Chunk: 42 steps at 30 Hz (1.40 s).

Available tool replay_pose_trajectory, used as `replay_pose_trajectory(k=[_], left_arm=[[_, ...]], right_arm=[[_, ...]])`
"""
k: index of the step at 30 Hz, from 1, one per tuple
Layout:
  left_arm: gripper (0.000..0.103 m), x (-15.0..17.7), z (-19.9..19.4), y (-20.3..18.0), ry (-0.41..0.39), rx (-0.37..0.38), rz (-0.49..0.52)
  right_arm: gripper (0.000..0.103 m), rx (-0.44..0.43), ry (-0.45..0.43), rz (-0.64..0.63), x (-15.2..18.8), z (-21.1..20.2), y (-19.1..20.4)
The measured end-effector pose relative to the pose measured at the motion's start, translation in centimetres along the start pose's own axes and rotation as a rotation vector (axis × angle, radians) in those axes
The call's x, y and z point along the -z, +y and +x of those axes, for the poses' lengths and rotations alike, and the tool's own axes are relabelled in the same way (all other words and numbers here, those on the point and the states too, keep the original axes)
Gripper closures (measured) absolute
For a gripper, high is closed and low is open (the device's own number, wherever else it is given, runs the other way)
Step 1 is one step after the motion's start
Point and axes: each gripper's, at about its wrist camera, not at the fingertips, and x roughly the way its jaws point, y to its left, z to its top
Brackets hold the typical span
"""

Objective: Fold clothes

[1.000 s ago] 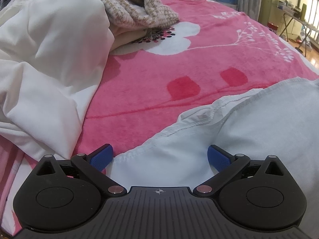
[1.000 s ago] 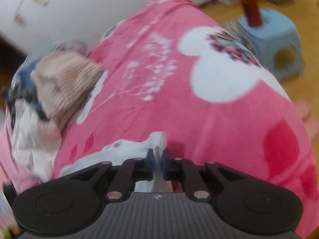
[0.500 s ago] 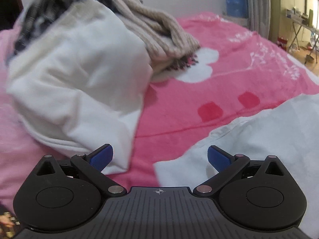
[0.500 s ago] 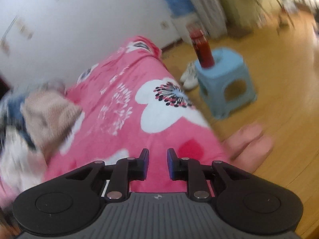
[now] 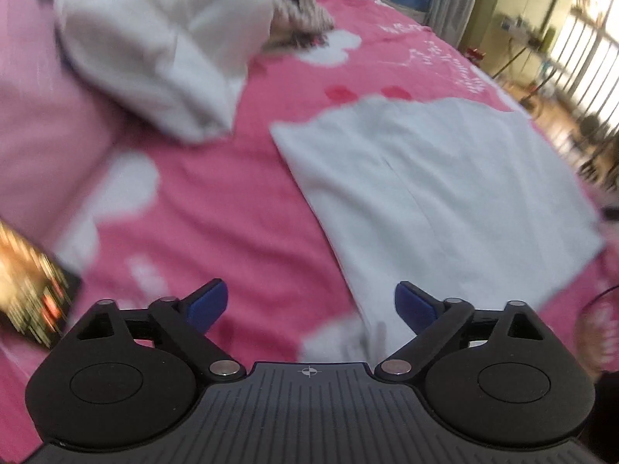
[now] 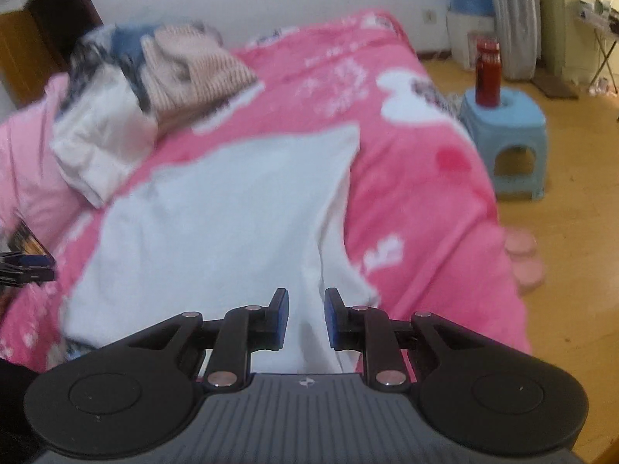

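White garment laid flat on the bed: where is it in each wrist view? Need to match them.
Left wrist: white garment lies right of centre, running down toward the right finger.
Right wrist: white garment fills the centre, reaching down between the fingers.
Shared landmark: the clothes pile, upper left in both.

We hold our left gripper (image 5: 309,305) up with its two blue fingers (image 5: 207,303) spread wide apart and nothing between them. Our right gripper (image 6: 305,317) has its fingers (image 6: 279,319) closer together, with a small gap, and they hold nothing.
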Motion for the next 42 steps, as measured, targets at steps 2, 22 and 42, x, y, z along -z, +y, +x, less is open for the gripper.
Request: replay_pose_trajectory(k=[2, 22, 42], left_arm=[[0.023, 1.1, -0.1, 0.9, 0.007, 0.067, -0.062], [0.044, 3.5, 3.2, 0.7, 0.03, 0.297, -0.22], [0.043, 4.5, -0.1, -0.5, -0.013, 0.26, -0.09]], right_arm=[[0.081, 0.02, 0.021, 0.004, 0.6, 0.8, -0.1], [0.103, 0.041, -0.069, 0.102, 2.6, -0.6, -1.3], [0.07, -0.206, -0.033, -0.287, -2.6, -0.3, 12.0]])
